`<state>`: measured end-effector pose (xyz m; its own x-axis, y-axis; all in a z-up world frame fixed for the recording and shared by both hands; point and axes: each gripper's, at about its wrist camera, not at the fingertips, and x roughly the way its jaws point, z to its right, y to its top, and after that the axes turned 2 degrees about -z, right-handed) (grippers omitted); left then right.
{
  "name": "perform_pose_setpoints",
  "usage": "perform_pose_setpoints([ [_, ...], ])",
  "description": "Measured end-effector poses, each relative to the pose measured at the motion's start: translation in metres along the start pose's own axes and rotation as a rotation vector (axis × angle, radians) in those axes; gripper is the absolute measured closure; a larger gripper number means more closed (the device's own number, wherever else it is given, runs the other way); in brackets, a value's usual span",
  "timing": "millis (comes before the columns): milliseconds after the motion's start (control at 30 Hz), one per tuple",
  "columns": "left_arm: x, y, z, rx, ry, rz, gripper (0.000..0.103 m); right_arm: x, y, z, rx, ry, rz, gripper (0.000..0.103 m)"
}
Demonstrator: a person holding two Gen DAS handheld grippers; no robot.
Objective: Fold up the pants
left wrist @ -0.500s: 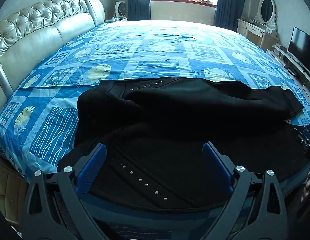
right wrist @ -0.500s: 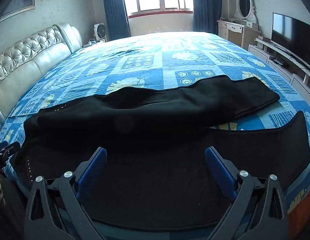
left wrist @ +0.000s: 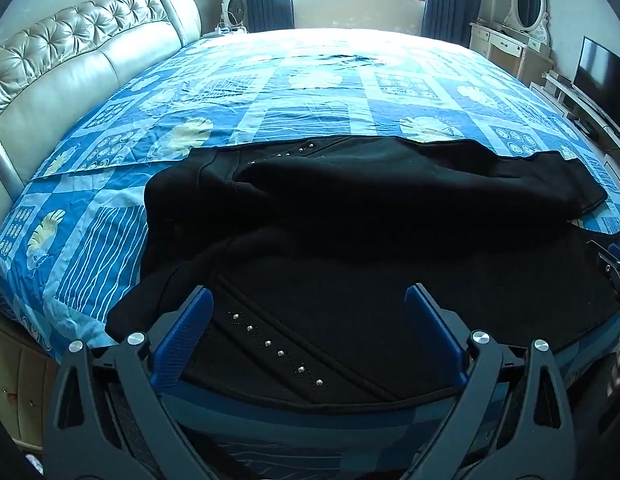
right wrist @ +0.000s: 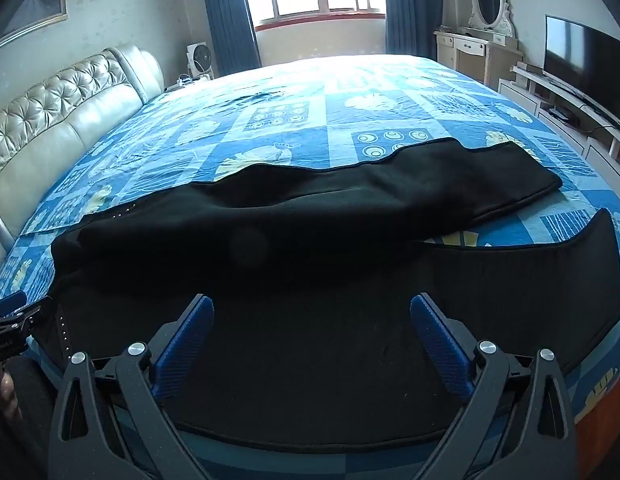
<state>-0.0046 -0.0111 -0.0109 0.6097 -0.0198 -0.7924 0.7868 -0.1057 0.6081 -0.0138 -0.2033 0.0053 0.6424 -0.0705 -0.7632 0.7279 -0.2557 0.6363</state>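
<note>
The black pants [left wrist: 369, 216] lay across the near edge of the bed [left wrist: 310, 92], waist toward the headboard [left wrist: 70, 72], 2 rows of studs [left wrist: 276, 350] showing, 1 leg rumpled over the other. Both the left gripper [left wrist: 308, 302] and right gripper [right wrist: 311, 310] hung released above the cloth, grasping nothing. Nothing differed from before.

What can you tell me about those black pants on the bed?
The black pants lie spread across the near side of the blue patterned bedspread, unfolded. The cloth looks soft and fleecy. Rows of small silver studs mark the waist end, on the left. The two legs part toward the right. Neither gripper is holding them.
</note>
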Motion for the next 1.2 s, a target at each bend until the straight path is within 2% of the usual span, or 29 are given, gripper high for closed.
perform_pose_setpoints([
  [600,0.0080,-0.0039,-0.0029,-0.031,-0.005,-0.042,0.006,0.0043,-0.0001,0.0037,0.005,0.009,-0.018,0.005],
  [1200,0.0073,-0.0054,-0.0029,-0.033,-0.006,-0.041,0.006,0.0065,-0.0026,0.0033,0.012,0.013,-0.033,0.005],
])
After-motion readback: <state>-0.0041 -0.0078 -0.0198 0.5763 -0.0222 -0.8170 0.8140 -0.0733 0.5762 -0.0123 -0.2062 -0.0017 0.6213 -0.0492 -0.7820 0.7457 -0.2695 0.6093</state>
